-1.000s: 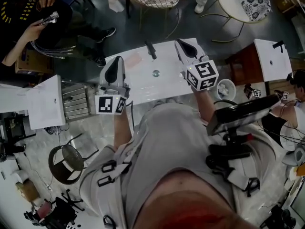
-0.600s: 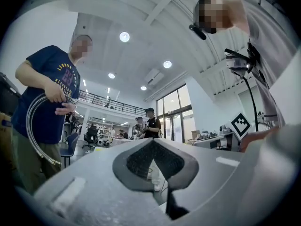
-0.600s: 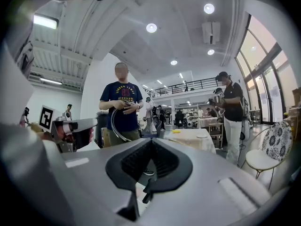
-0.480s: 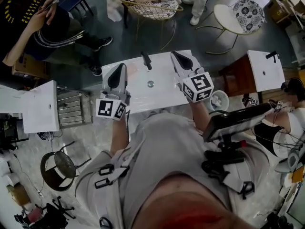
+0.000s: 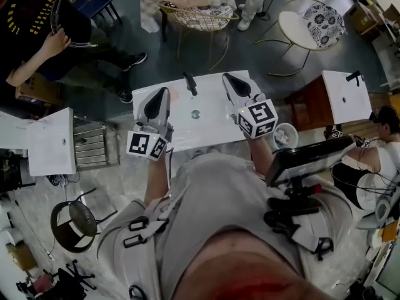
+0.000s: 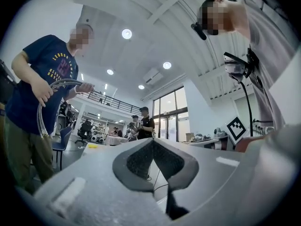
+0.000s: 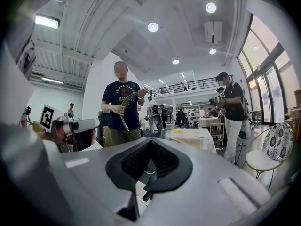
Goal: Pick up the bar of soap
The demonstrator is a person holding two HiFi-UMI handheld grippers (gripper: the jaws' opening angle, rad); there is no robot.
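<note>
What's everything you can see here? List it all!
sink top: one, white, middle
tap: one, black, sink top's far edge
drain: one, silver, sink top's centre
soap: one, faint pink, left of tap
wire chair: one, gold, beyond sink top
flowery chair: one, white, top right
cabinets: two, white, either side of sink top
stool: one, black, floor bottom left
screen: one, black, right of the person
bystander: one, dark shirt, top left
left claw: one, grey-black, shut, empty, over sink top's left
right claw: one, grey-black, shut, empty, over sink top's right
</note>
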